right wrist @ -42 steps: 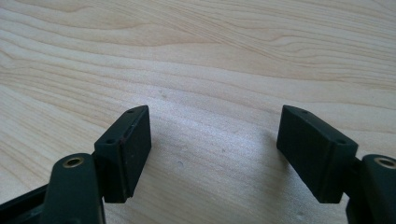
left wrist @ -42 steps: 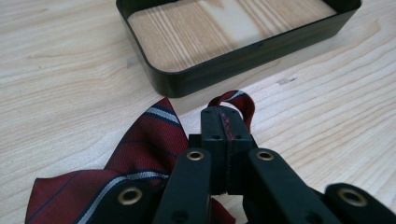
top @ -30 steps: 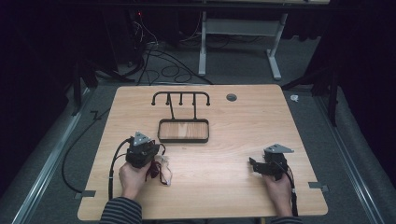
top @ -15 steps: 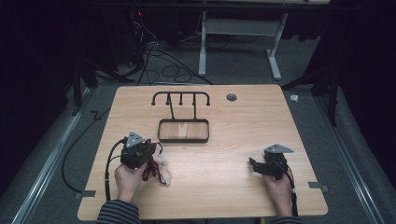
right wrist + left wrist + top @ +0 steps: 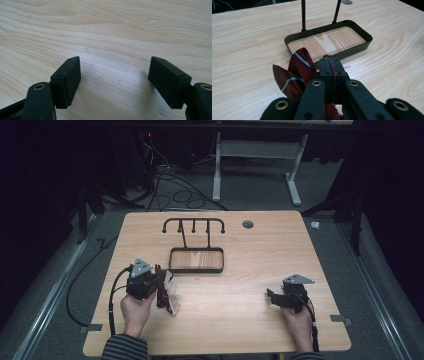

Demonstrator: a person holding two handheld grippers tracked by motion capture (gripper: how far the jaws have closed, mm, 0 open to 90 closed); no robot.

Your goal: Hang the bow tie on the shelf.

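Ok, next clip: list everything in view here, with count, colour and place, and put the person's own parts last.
necktie: one, dark red with grey-white and navy stripes, clamped in the left gripper near the table's front left
stand: one, black metal, a tray with a wooden floor, two posts and a hooked top bar, middle of the table toward the back
table: one, light wood
round cap: one, grey, set in the table top near the back edge
cables: several, dark, on the floor behind the table
white frame: one, on the floor at the back
left gripper: one, black, jaws shut on the necktie, front left
right gripper: one, black, jaws open over bare table, front right
hands: two, with striped sleeves, at the near edge
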